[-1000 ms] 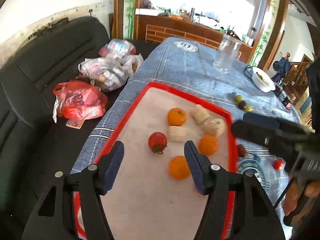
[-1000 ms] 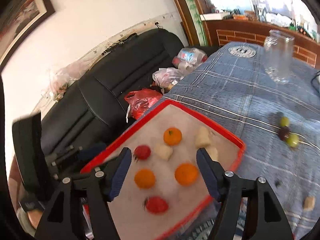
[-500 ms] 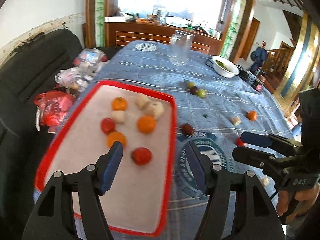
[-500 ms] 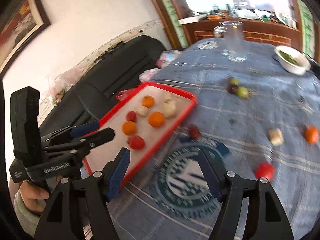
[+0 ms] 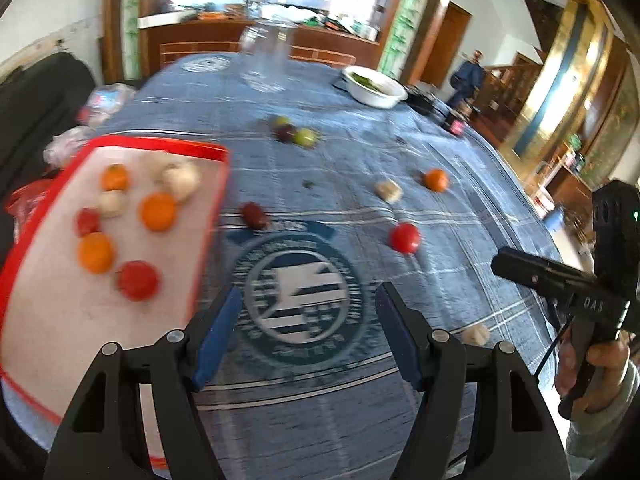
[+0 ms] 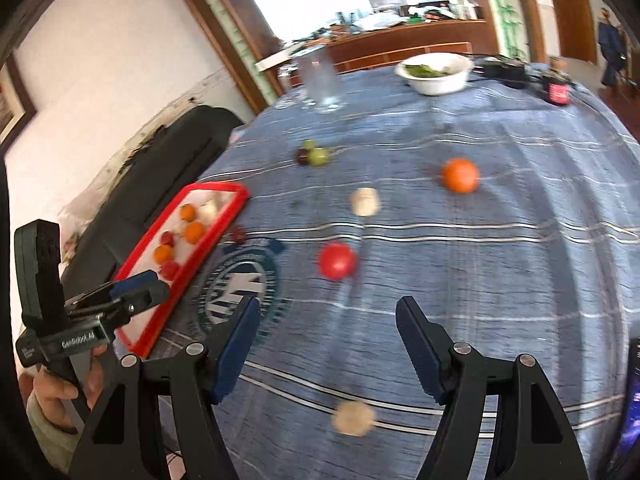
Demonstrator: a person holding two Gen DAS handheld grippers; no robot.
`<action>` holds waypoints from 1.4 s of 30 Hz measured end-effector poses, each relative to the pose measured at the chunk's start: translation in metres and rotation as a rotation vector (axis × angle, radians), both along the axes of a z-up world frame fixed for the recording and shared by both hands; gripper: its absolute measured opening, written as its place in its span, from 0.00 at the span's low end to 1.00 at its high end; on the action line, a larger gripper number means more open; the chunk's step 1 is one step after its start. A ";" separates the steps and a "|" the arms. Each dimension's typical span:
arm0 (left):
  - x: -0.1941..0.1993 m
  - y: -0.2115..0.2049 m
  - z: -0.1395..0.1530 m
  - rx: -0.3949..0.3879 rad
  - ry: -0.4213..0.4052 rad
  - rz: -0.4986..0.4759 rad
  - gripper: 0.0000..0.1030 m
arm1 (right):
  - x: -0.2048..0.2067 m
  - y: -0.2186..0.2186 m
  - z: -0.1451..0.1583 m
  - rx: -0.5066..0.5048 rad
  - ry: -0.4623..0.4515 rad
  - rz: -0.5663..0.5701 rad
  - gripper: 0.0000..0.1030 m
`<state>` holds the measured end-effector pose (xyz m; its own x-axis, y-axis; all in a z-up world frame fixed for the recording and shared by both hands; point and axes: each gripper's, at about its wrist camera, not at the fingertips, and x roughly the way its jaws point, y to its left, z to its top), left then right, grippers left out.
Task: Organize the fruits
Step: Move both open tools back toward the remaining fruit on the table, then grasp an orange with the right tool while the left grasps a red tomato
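A home's living-dining room: cloth-covered table [image 5: 400,152], black sofa [image 6: 160,160], wooden sideboard [image 5: 200,40], staircase [image 5: 512,80].

We count three oranges on the red tray [image 5: 218,152] and a fourth orange [image 5: 436,180] out on the cloth, four in all. Red tomatoes: two on the tray, one loose [image 5: 405,238], so three. Pale chunks: three on the tray, two loose [image 6: 365,201], five. Two green grapes [image 5: 305,137] flank one dark one, and another dark fruit [image 5: 254,215] sits beside the tray.
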<state>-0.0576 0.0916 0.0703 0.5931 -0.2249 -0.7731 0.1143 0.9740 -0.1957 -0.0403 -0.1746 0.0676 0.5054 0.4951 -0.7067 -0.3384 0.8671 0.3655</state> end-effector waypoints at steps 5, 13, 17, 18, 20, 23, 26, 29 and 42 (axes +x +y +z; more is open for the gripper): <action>0.010 -0.035 -0.004 0.018 0.015 -0.074 0.67 | 0.008 -0.026 -0.001 0.003 0.007 -0.049 0.70; 0.021 -0.062 -0.007 0.044 0.025 -0.121 0.67 | 0.014 -0.033 -0.006 0.006 0.010 -0.063 0.70; 0.032 -0.071 -0.012 0.065 0.033 -0.129 0.67 | 0.020 -0.033 -0.006 -0.017 0.013 -0.071 0.70; 0.035 -0.075 -0.013 0.082 0.034 -0.131 0.67 | 0.021 -0.033 -0.005 -0.026 0.015 -0.077 0.70; 0.039 -0.079 -0.017 0.107 0.037 -0.134 0.67 | 0.027 -0.036 -0.004 -0.052 0.023 -0.088 0.70; 0.043 -0.085 -0.023 0.120 0.051 -0.146 0.67 | 0.036 -0.040 -0.001 -0.077 0.024 -0.098 0.70; 0.047 -0.090 -0.027 0.128 0.060 -0.157 0.67 | 0.047 -0.042 0.004 -0.110 0.019 -0.099 0.70; 0.051 -0.093 -0.029 0.128 0.067 -0.161 0.67 | 0.060 -0.043 0.005 -0.146 0.018 -0.097 0.70; 0.069 -0.103 -0.041 0.124 0.090 -0.173 0.67 | 0.115 -0.049 -0.014 -0.194 0.041 -0.123 0.70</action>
<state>0.0115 -0.0117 0.0292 0.4811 -0.2171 -0.8494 0.2692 0.9586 -0.0925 0.0746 -0.2236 0.0540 0.5224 0.2844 -0.8039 -0.2137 0.9563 0.1995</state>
